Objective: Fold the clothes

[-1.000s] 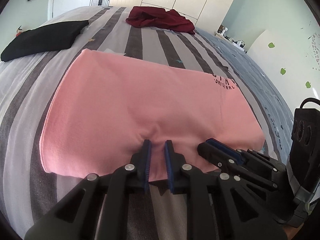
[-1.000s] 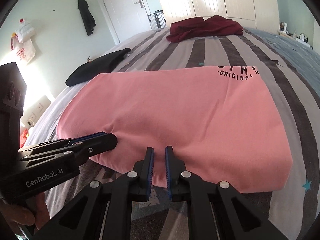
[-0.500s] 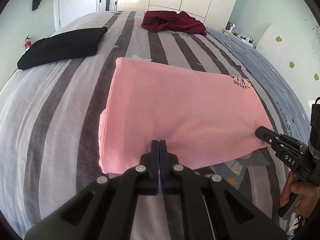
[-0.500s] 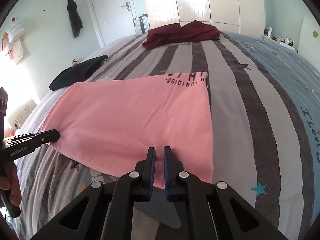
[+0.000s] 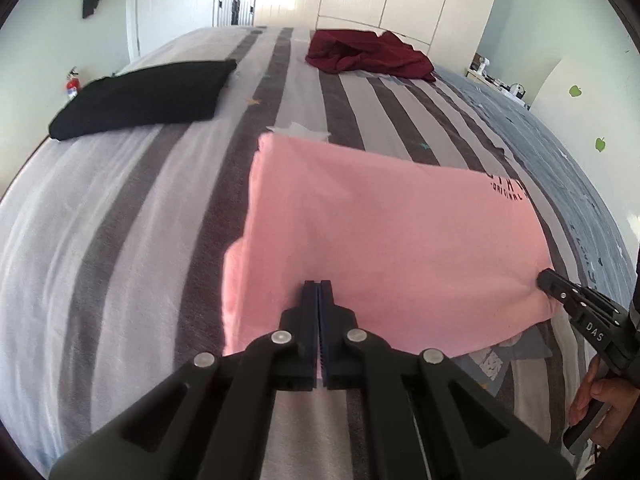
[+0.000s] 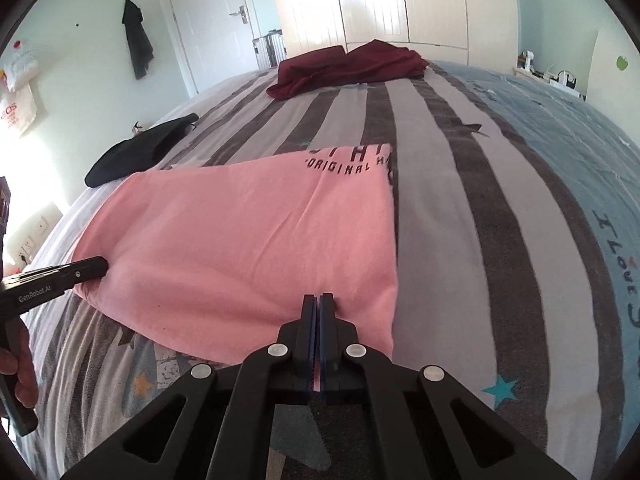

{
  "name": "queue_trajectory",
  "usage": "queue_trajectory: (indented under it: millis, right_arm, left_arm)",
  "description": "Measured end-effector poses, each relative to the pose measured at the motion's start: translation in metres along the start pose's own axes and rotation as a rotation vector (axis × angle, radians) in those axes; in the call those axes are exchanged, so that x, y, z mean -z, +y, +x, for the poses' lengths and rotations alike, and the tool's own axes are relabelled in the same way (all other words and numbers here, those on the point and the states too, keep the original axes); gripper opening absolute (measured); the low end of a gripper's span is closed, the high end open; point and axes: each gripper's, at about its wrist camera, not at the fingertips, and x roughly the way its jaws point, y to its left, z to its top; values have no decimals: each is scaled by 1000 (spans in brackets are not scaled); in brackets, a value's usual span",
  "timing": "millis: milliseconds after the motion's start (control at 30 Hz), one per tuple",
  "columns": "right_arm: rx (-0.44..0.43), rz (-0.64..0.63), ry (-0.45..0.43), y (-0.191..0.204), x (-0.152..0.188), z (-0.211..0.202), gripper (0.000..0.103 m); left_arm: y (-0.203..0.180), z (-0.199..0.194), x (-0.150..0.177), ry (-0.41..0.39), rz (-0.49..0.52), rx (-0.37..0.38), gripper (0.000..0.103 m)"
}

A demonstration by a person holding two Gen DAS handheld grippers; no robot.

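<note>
A pink T-shirt (image 5: 384,236) (image 6: 248,232) with black lettering lies partly folded on the striped bed. Its near edge is lifted off the cover. My left gripper (image 5: 319,286) is shut on that near edge close to the shirt's left corner. My right gripper (image 6: 319,300) is shut on the same edge close to the right corner. Each gripper shows in the other's view: the right one (image 5: 546,280) at the shirt's right end, the left one (image 6: 102,268) at its left end, each held by a hand.
A folded black garment (image 5: 140,98) (image 6: 140,152) lies at the left of the bed (image 5: 100,240). A crumpled maroon garment (image 5: 368,54) (image 6: 348,66) lies at the far end, before white wardrobe doors (image 6: 400,0). A blue cover (image 6: 580,168) spans the right side.
Both grippers closed on the shirt's near edge and drew apart sideways, so each now sits near a corner. The near edge has been lifted and pulled taut.
</note>
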Motion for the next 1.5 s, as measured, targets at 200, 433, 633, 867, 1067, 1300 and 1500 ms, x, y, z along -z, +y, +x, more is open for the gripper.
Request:
queue_trajectory:
  millis: [200, 433, 633, 867, 1067, 1300, 1500]
  right_arm:
    - [27, 52, 23, -27, 9, 9, 8]
    - [36, 67, 24, -33, 0, 3, 15]
    - [42, 57, -53, -28, -39, -13, 15]
    - [1, 10, -55, -13, -78, 19, 15]
    - [16, 33, 32, -22, -73, 62, 13]
    - [10, 28, 42, -32, -65, 73, 4]
    - [21, 24, 8, -34, -89, 63, 3]
  left_arm:
    - [15, 16, 5, 8, -28, -2, 2]
    - [9, 9, -8, 17, -32, -42, 2]
    - [-2, 3, -44, -20, 23, -88, 2]
    - [-13, 31, -77, -26, 79, -113, 2]
    - [-6, 63, -66, 40, 76, -151, 2]
    - [5, 67, -59, 52, 33, -110, 3]
    - [-4, 51, -94, -29, 43, -97, 3]
